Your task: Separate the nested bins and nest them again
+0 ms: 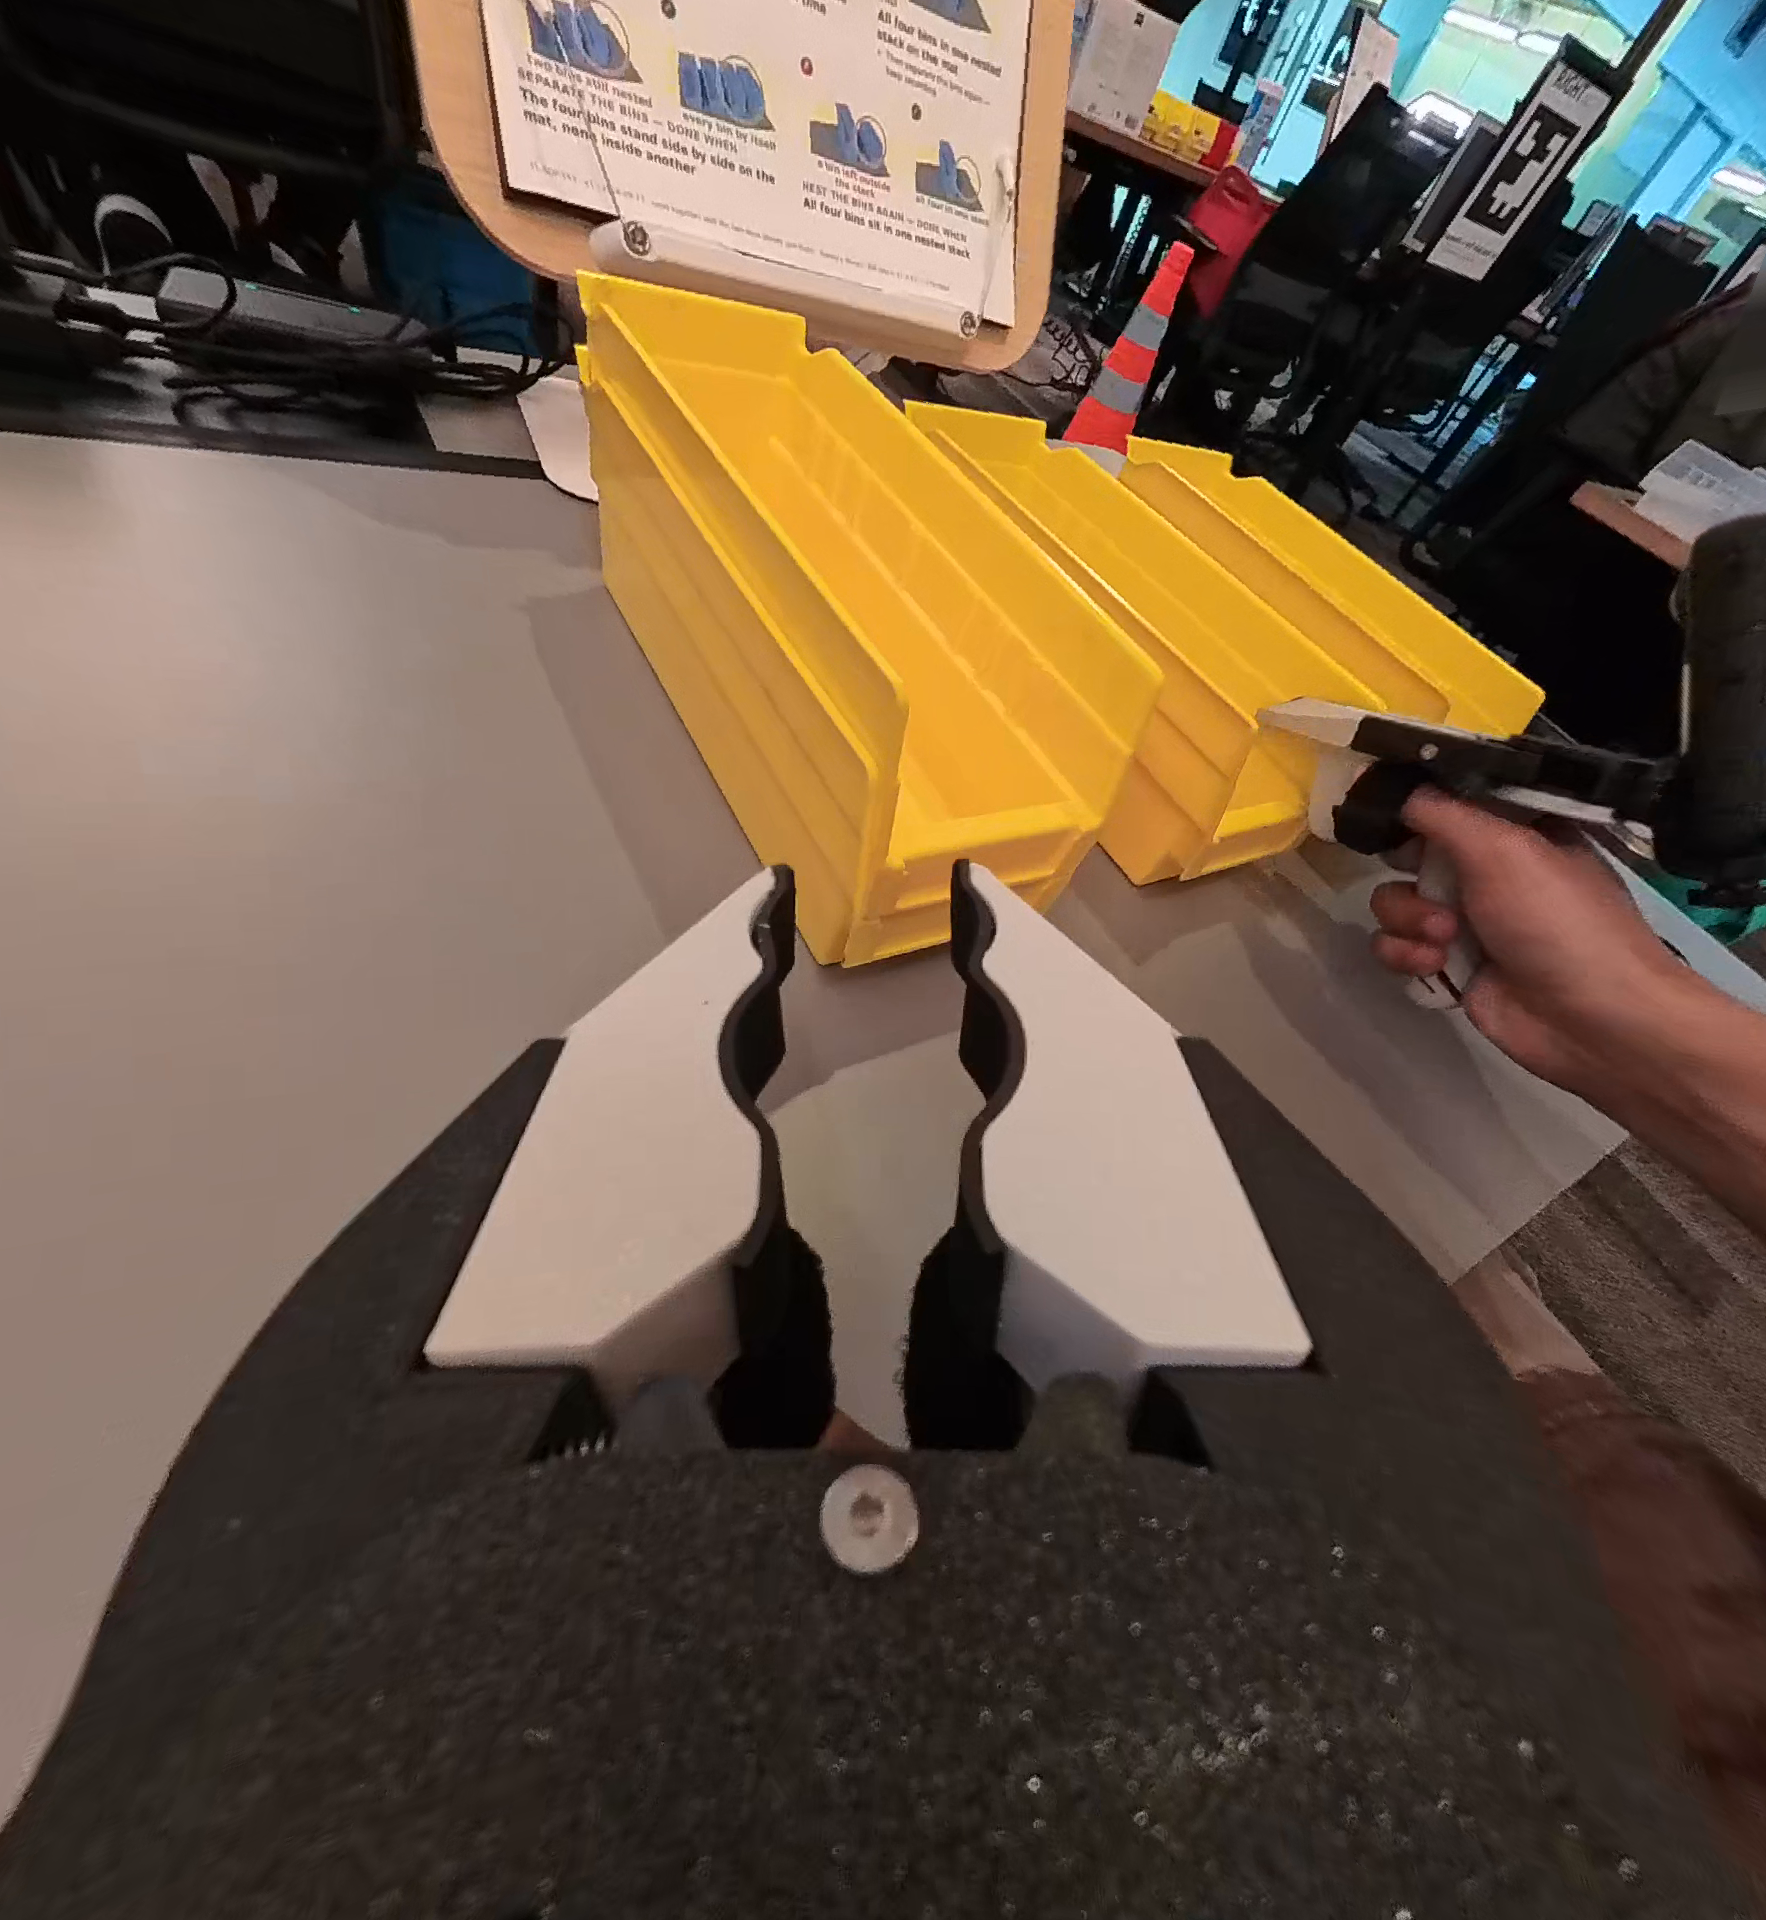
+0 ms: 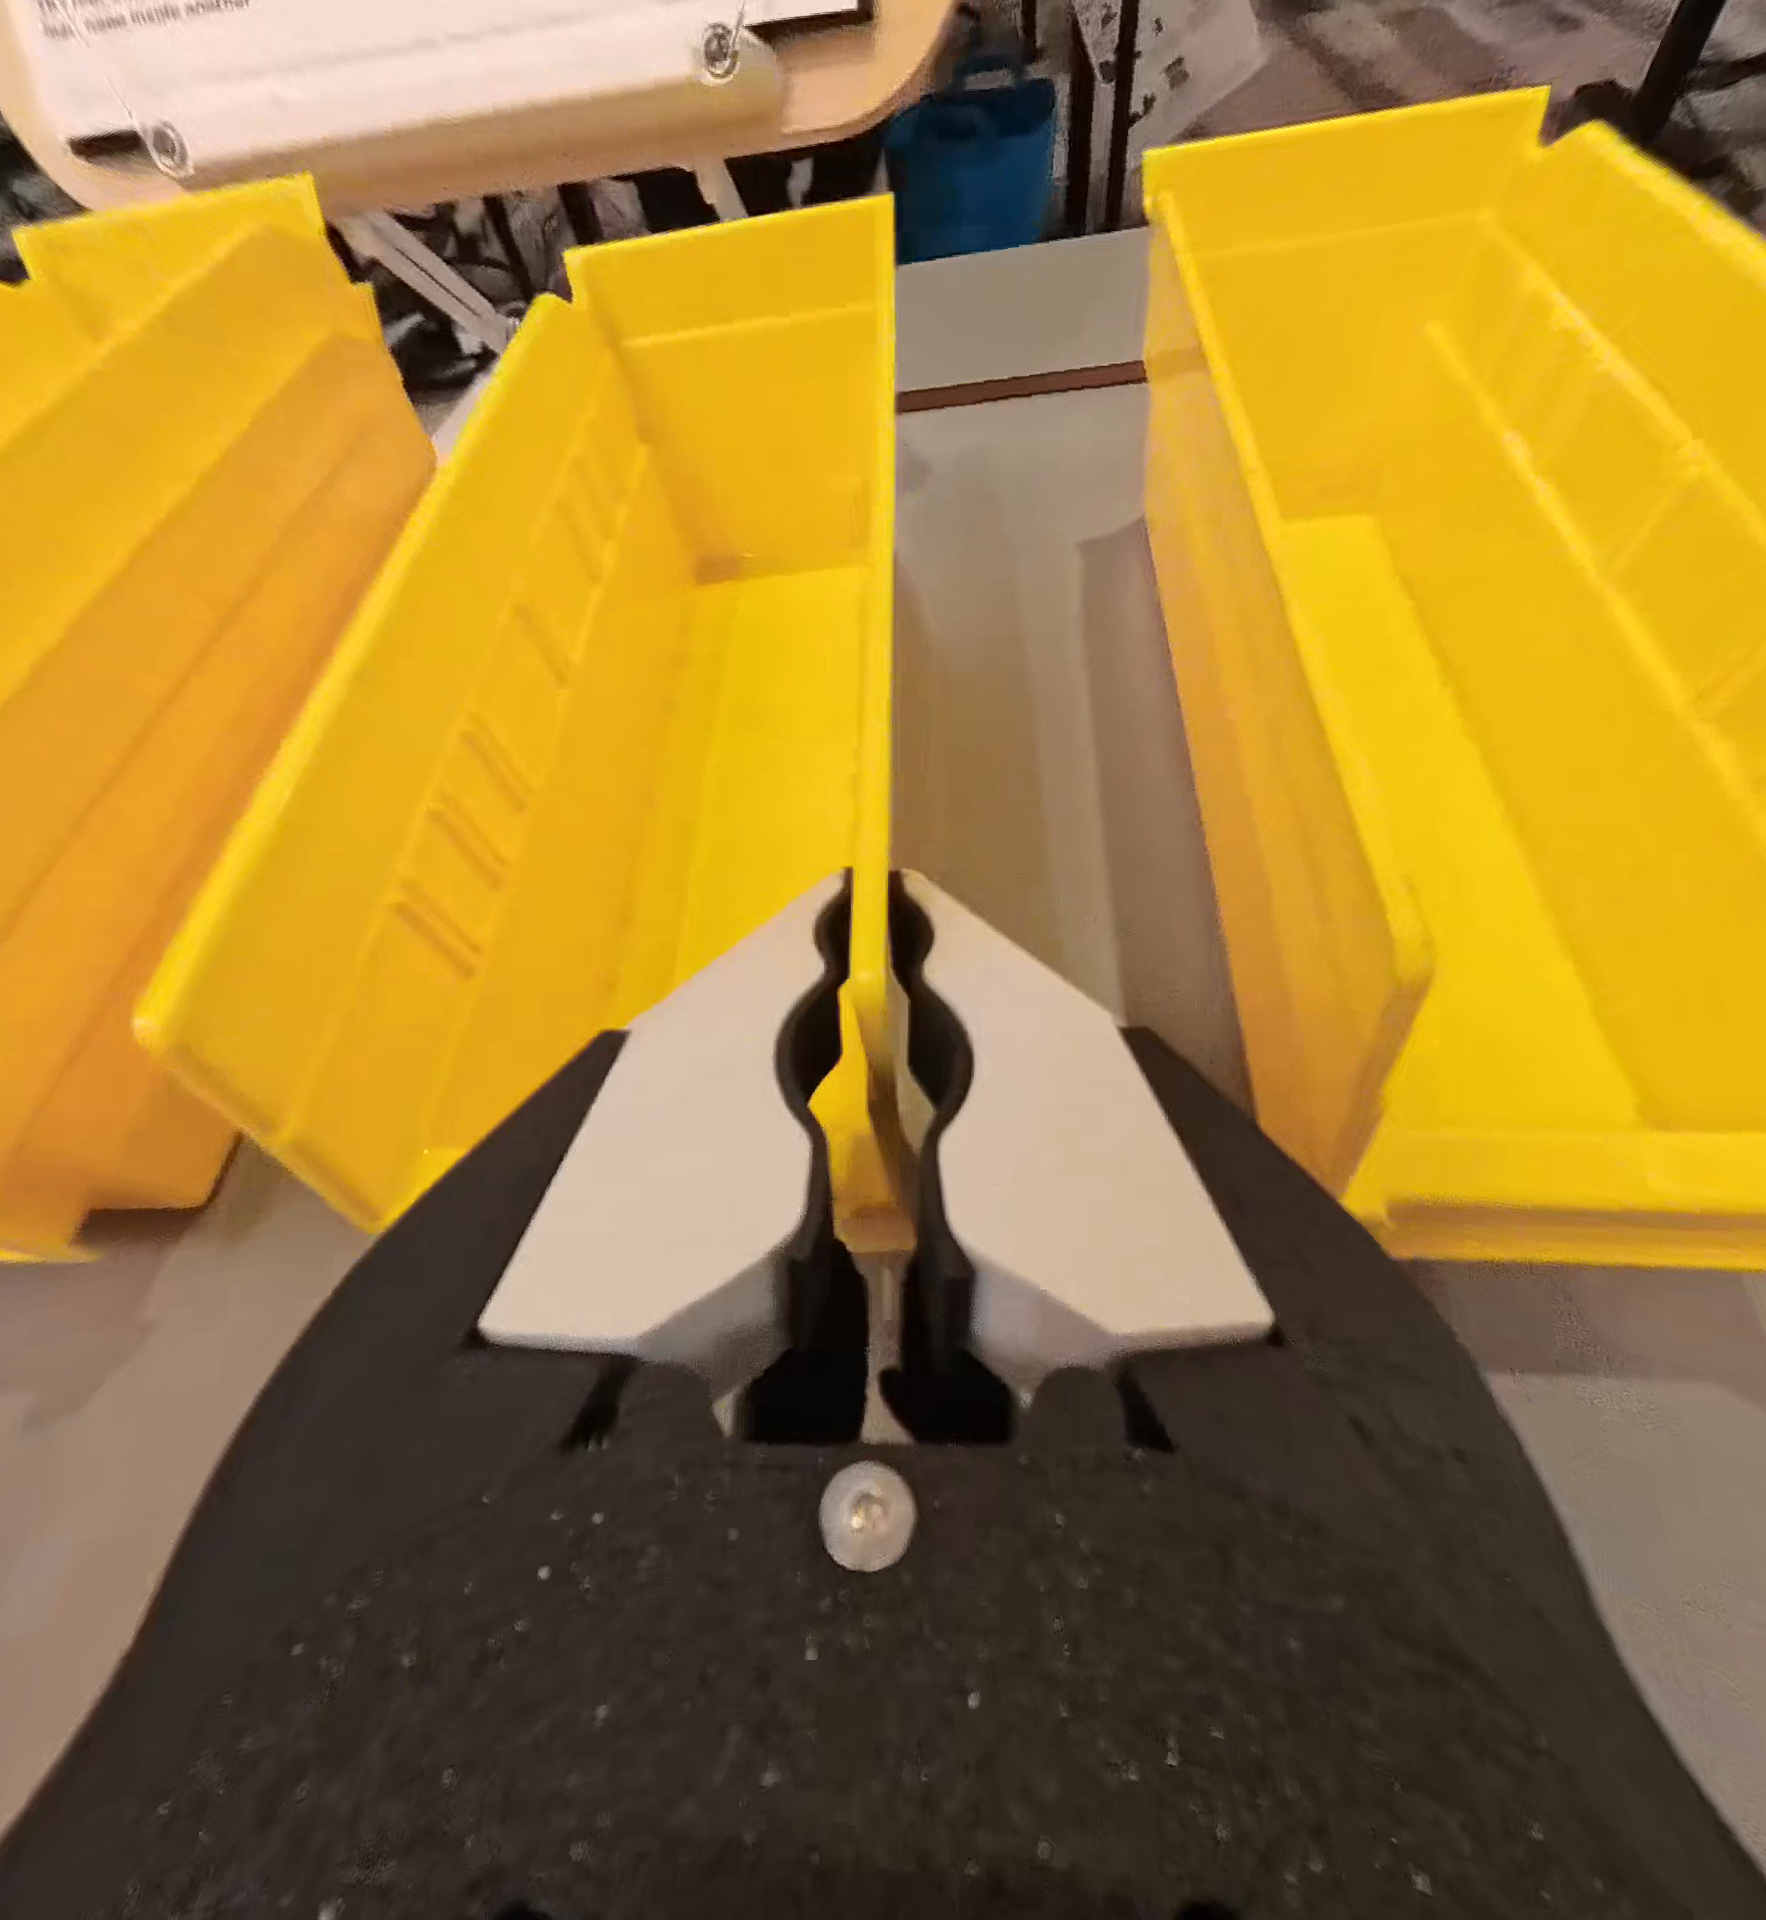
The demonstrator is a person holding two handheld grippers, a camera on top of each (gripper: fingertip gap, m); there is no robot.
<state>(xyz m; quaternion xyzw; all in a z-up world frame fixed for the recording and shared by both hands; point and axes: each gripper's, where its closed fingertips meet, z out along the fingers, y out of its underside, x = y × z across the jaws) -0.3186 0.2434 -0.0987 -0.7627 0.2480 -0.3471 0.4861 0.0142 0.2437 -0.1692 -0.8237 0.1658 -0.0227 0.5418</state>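
Left wrist view: the left gripper [image 1: 871, 914] is hovering with jaws spread and nothing between them, just short of the near end of the stack [image 1: 858, 644] on the mat [image 1: 235, 727].

Right wrist view: the right gripper [image 2: 871, 914] is pinching the right wall of the middle bin [image 2: 588, 748], right of the stack [image 2: 110, 644]; a third bin [image 2: 1544, 727] is sitting farther right, apart.

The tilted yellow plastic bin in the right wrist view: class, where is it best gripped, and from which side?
Grip the tilted yellow plastic bin by its thin right side wall, near the front corner, coming end-on from the open front. That wall stands free above the grey table as a narrow edge, and the right gripper is pinching it there.
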